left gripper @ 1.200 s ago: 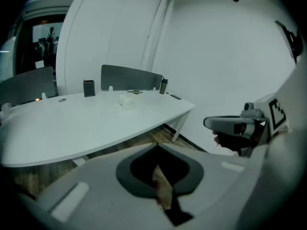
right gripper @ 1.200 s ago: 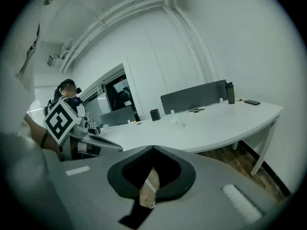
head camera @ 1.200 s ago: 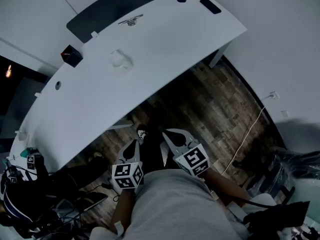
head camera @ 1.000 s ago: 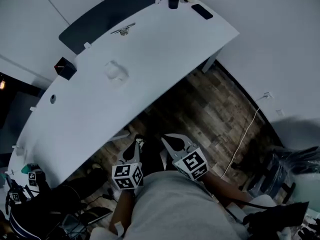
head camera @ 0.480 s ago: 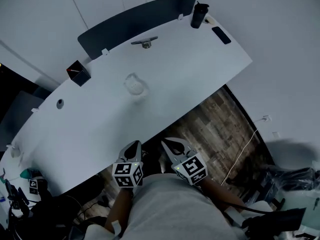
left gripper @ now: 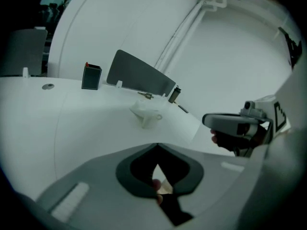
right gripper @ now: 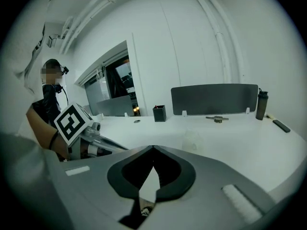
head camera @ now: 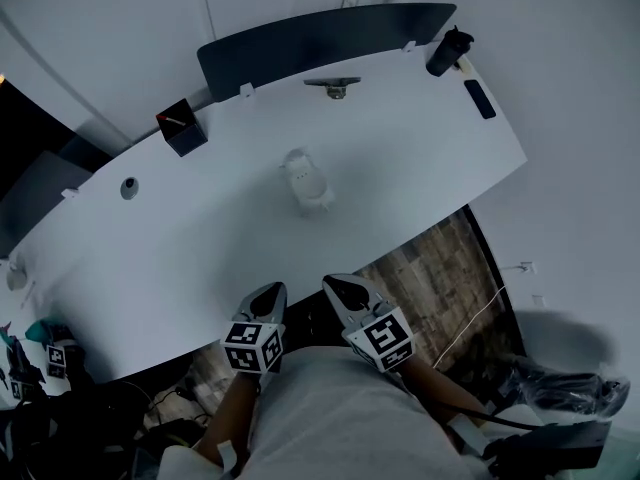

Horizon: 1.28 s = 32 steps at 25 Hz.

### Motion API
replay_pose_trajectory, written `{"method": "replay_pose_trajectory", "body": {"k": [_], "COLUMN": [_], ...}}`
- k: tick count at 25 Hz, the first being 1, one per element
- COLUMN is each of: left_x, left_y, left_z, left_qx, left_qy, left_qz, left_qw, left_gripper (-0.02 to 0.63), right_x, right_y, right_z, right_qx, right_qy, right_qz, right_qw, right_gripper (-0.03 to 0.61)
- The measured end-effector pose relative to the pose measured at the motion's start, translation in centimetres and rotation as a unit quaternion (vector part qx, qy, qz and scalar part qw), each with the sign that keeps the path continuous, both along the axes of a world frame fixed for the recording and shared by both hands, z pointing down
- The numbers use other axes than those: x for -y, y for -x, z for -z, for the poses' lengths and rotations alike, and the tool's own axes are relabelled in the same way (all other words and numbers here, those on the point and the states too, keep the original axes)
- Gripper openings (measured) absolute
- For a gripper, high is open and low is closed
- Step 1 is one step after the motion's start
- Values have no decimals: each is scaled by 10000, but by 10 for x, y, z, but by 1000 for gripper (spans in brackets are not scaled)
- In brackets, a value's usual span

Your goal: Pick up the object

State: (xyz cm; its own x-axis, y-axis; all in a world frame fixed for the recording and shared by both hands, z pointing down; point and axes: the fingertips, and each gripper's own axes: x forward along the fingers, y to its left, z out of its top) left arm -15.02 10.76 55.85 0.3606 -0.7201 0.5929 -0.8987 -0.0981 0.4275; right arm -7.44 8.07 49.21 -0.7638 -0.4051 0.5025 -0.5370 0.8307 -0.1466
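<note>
A small whitish, translucent cup-like object stands alone near the middle of the white desk; it also shows in the left gripper view and faintly in the right gripper view. My left gripper and right gripper are held side by side close to my body, at the desk's near edge, well short of the object. Both are shut with nothing between the jaws, as their own views show for the left gripper and the right gripper.
Along the desk's far side stand a dark partition panel, a black box, a metal piece, a dark bottle and a flat black device. Wooden floor lies to the right. A person stands at the left.
The view has swung up and toward the desk, so the desk and object now sit closer and more central. Both grippers stay shut, side by side near my body.
</note>
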Motion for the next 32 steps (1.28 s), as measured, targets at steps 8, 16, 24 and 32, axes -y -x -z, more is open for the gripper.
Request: {"method": "replay_pose_trajectory", "body": {"k": [8,16,24,32], "left_x": [50,118,163,197], "left_y": [2,19,38,46], "left_z": [-15,-15,-33,-56], "left_qx": [-48,-2124,-2363,-2995], "left_qy": [226,455,914,1614], "left_qz": [441,1505,1104,187], "left_qw": [9988,9645,9610,9402], "left_gripper": [2,0,1,138], "right_x": [61,127,147,147], "right_y": [-3,5,-8,-11], "right_z": [-11,-14,-15,-13], "right_qx": [118,307,378,288], "right_qy": [96,191,343,383], "right_qz": [412,1106,551,-21], "right_qw": [9990,9932,9972,9988], "right_gripper": [2,2,2,2]}}
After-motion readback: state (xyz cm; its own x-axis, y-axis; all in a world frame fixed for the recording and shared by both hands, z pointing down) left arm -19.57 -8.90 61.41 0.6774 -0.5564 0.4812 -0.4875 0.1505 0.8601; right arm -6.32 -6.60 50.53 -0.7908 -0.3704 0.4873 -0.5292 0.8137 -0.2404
